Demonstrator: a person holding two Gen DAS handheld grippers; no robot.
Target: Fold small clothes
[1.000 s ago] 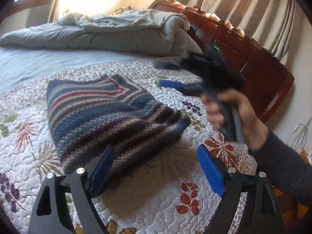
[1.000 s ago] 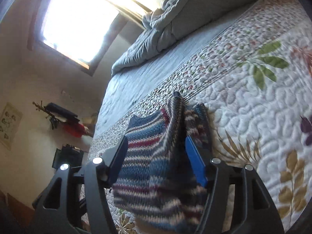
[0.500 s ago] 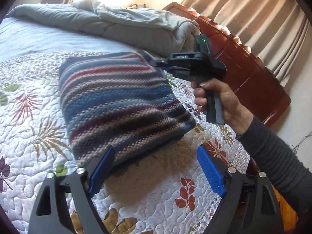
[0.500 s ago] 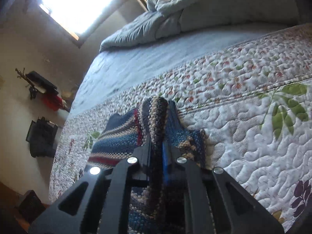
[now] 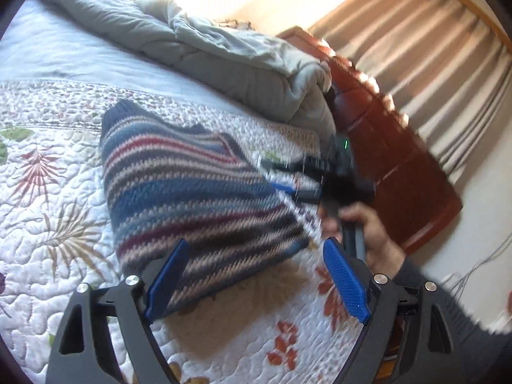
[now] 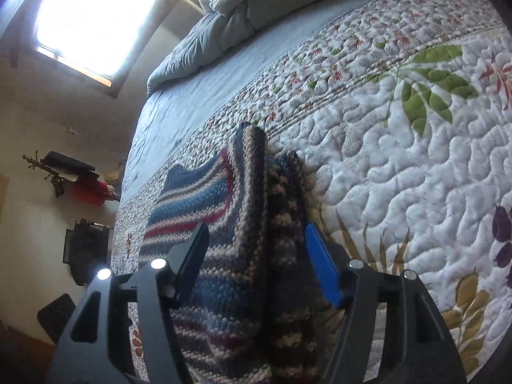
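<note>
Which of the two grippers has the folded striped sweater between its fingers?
The right gripper: the striped sweater's thick folded edge sits between its just-reopened jaws. The left gripper is open over the quilt, beside the sweater's corner.

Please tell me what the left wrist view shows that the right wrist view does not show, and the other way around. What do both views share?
Only the left wrist view shows the wooden headboard, the curtains, the person's hand on the right gripper's handle, and the open left gripper.

Only the right wrist view shows the window, the dark items on the wall, and the sweater's folded edge between the right gripper's fingers, which have just been opening.

Both views show the striped sweater on the floral quilt, and the grey duvet.
</note>
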